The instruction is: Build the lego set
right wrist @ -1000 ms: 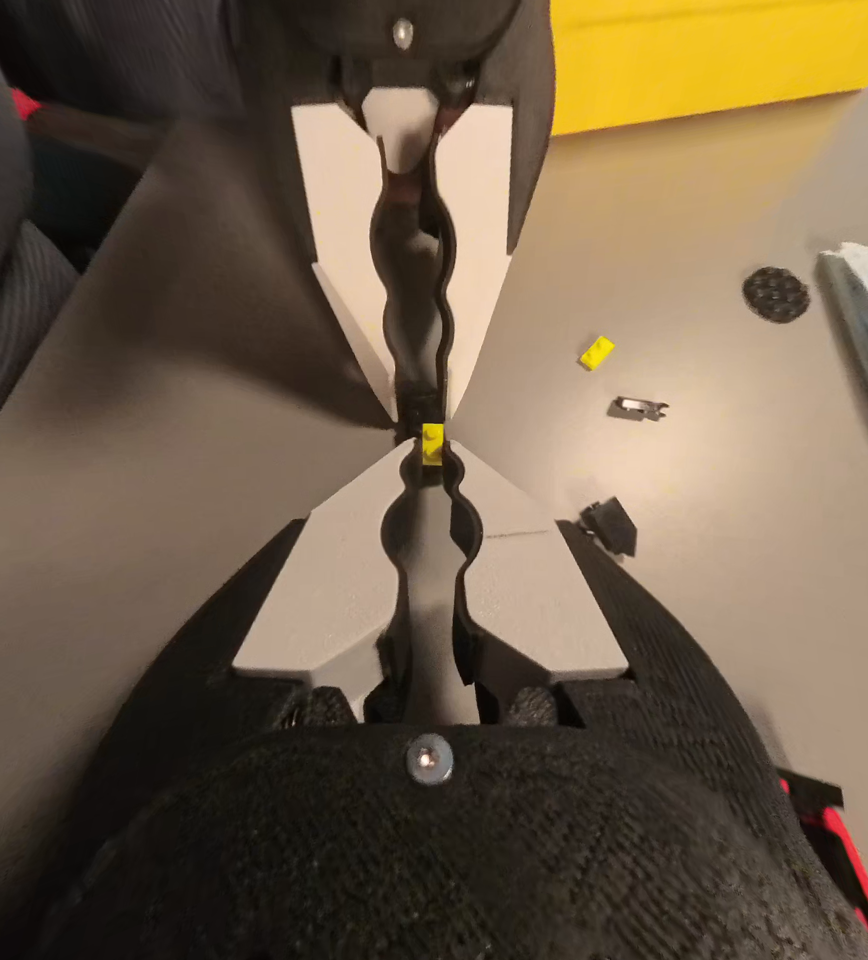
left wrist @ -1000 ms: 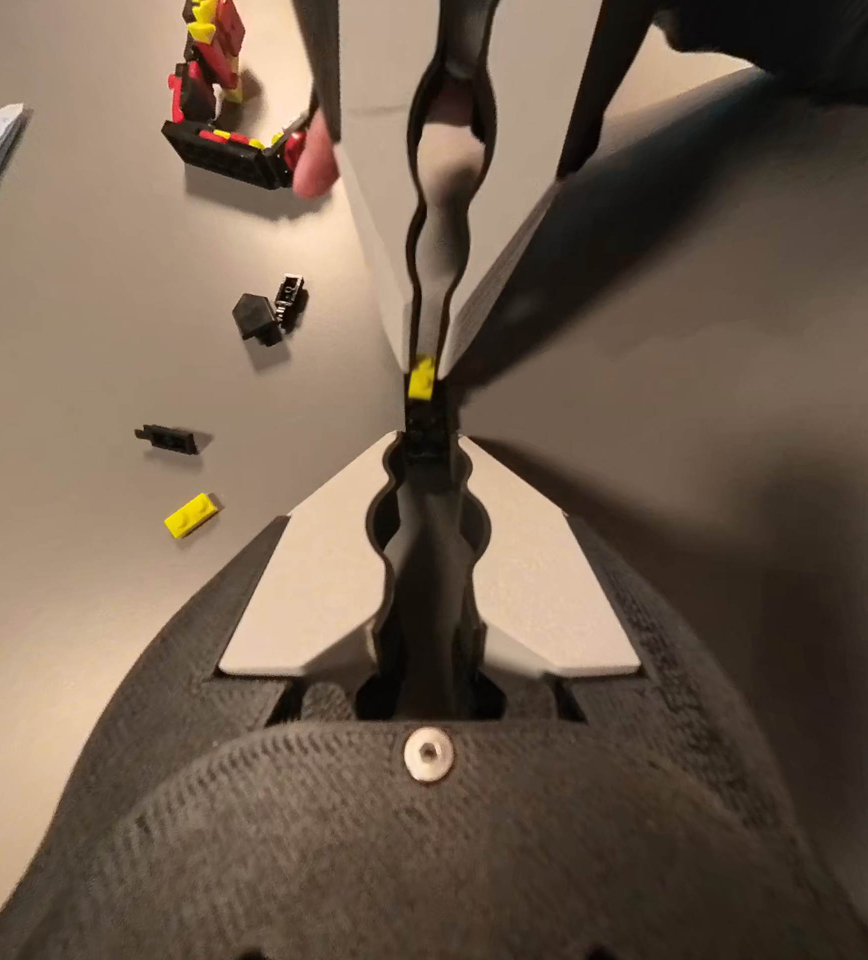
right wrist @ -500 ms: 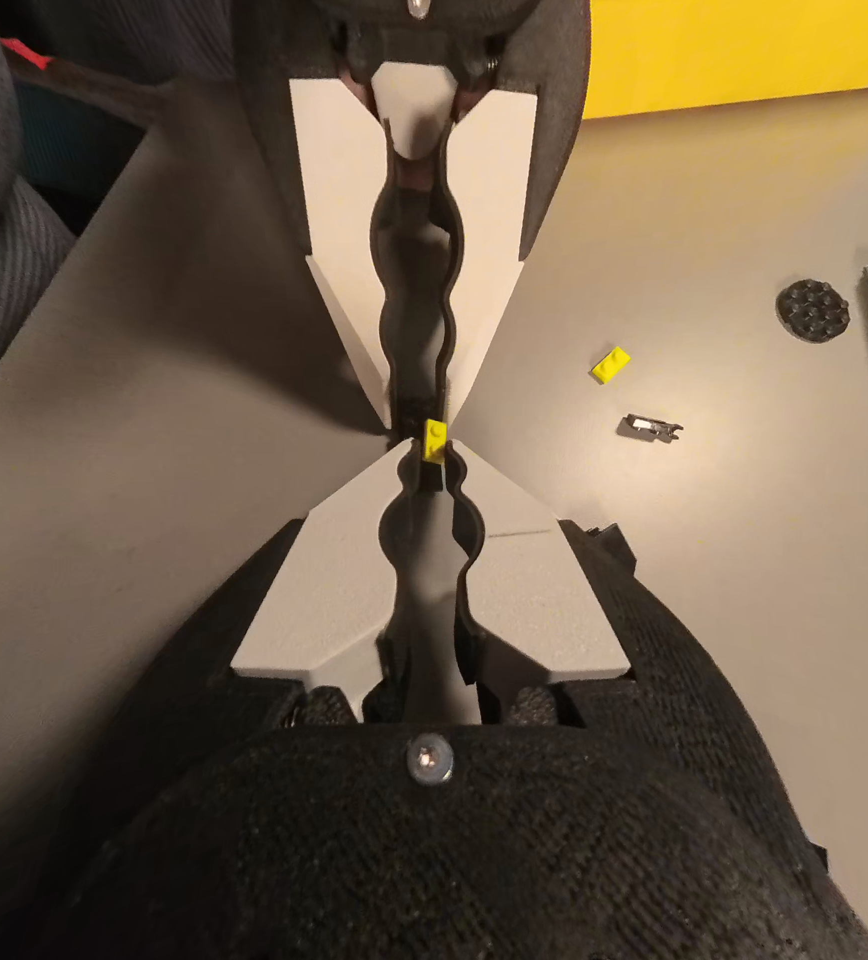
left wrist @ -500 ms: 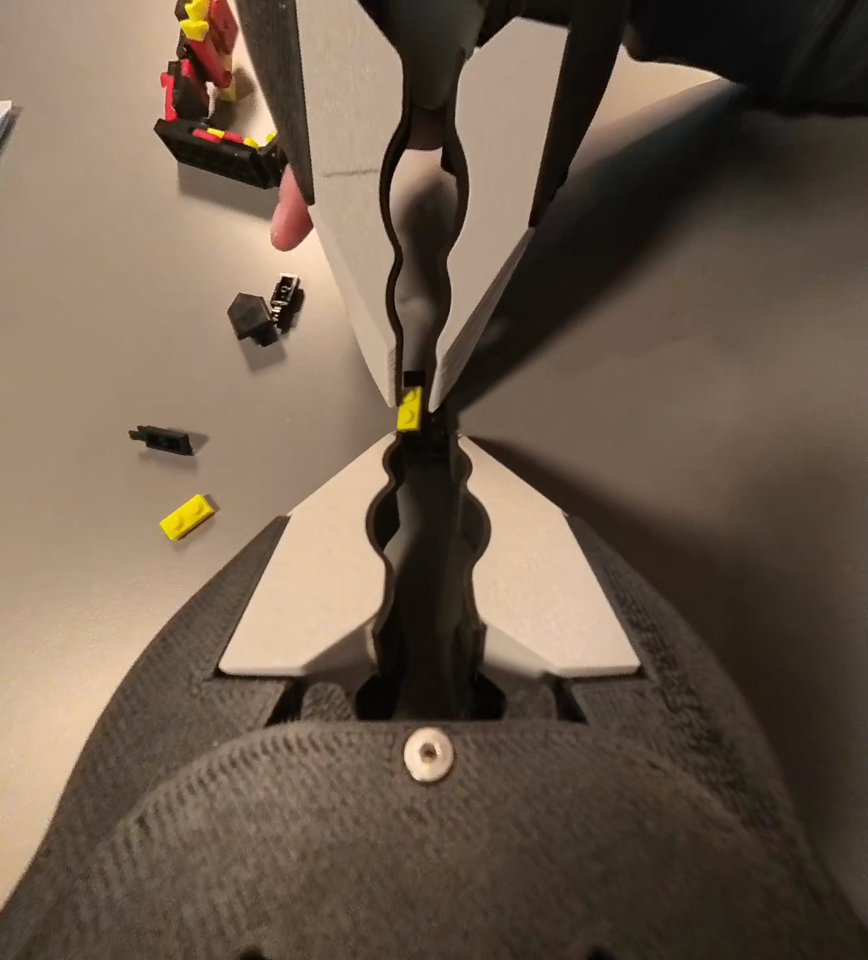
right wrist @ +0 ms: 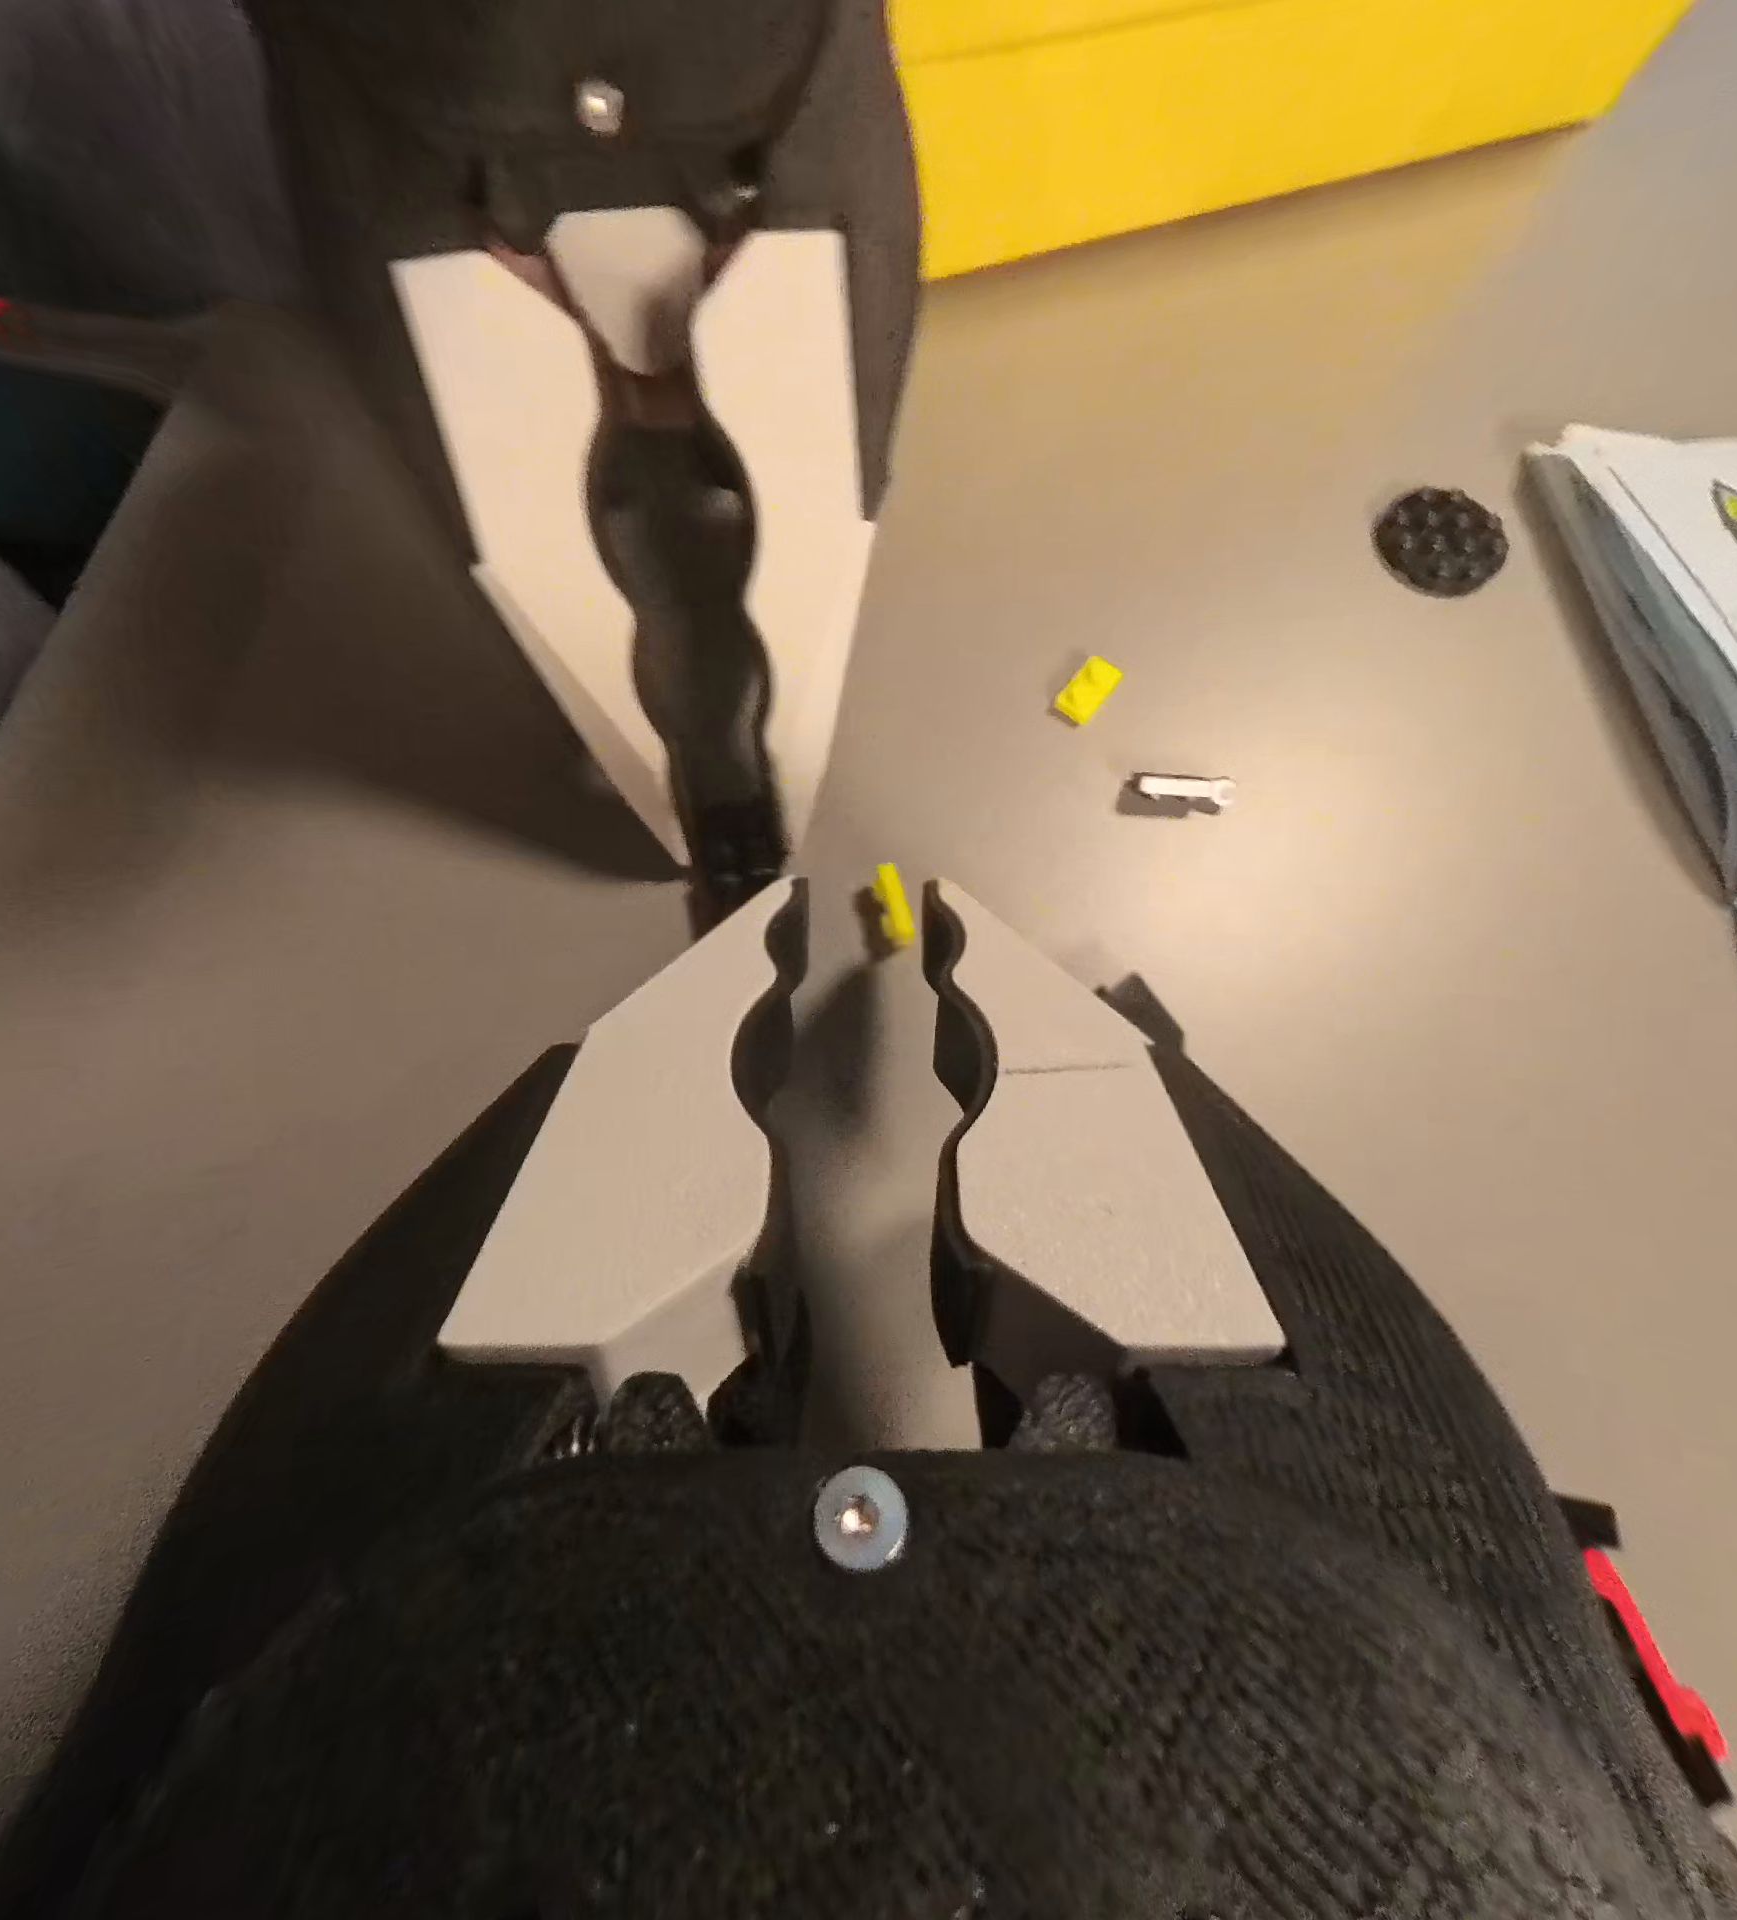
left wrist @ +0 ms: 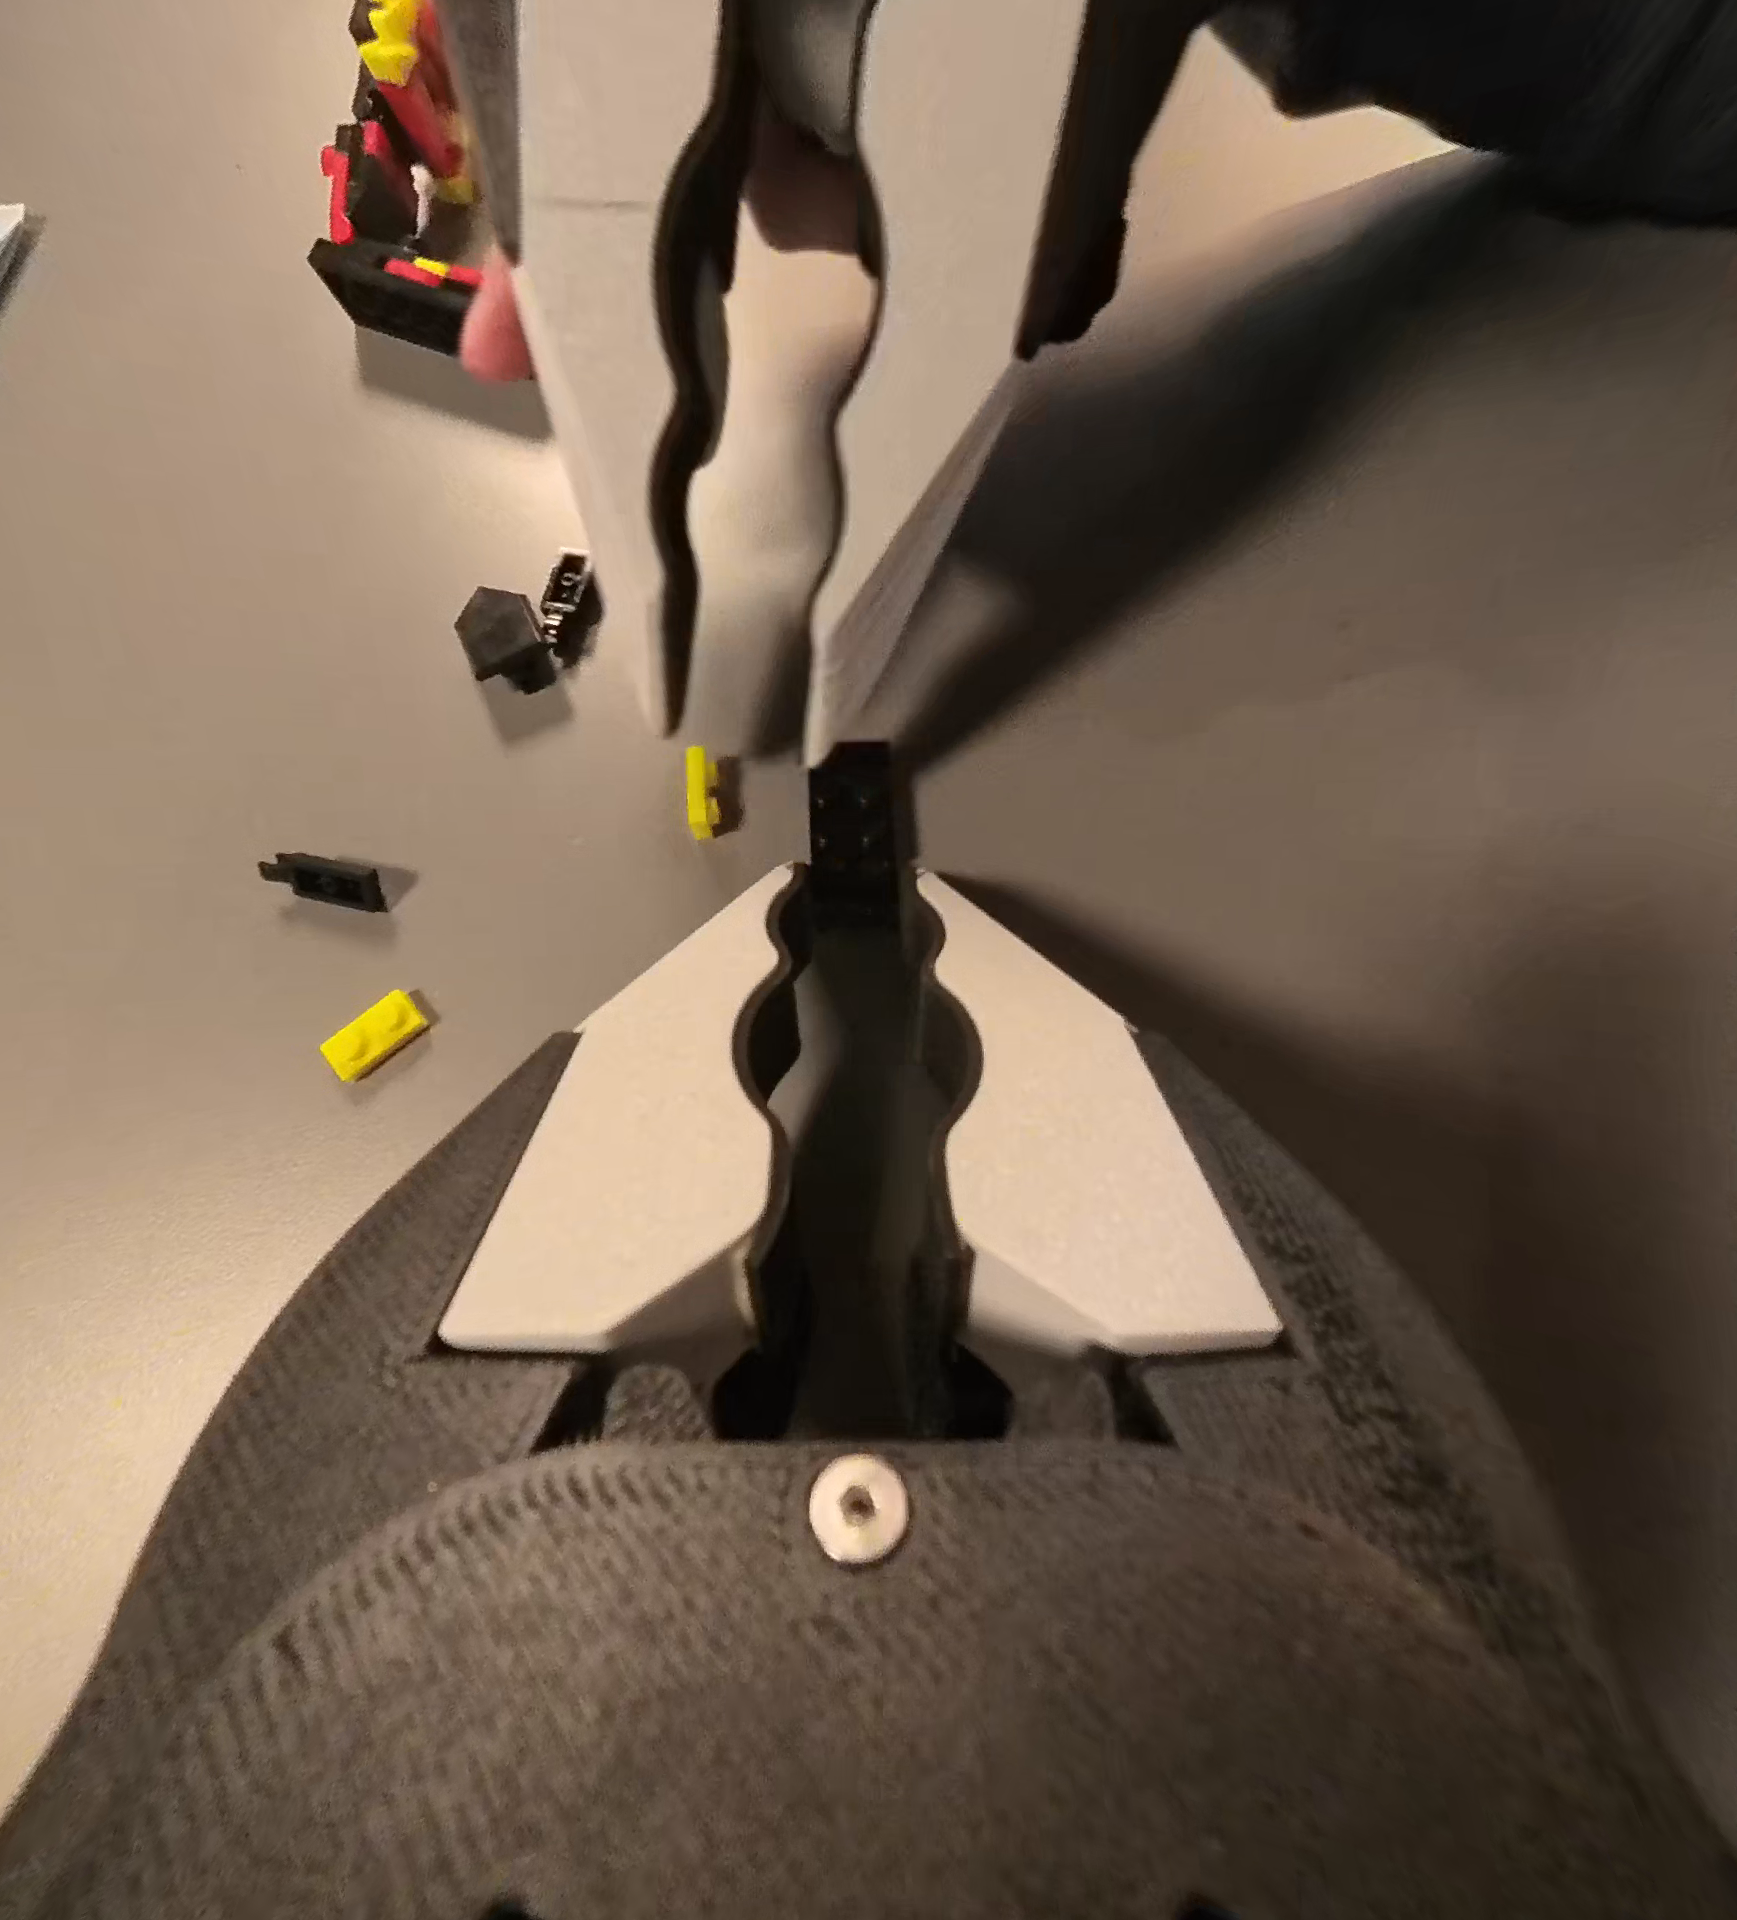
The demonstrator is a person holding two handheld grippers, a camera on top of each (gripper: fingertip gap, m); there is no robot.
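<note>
Over the grey table [left wrist: 168, 623], the left gripper [left wrist: 851, 883] pinches a black brick [left wrist: 851, 821]; the right gripper [right wrist: 859, 894] gapes around a yellow plate [right wrist: 891, 902]

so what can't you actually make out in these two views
- Small yellow plate, right wrist view: blurred between the open right gripper tips; falling or resting, cannot tell.
- Black brick, left wrist view: lower part hidden inside the shut left gripper.
- Red, black and yellow model, left wrist view: partly hidden behind the right gripper, cut by the top edge.

Yellow plate [right wrist: 891, 904], blk brick [left wrist: 851, 821], grey table [left wrist: 168, 623].
</note>
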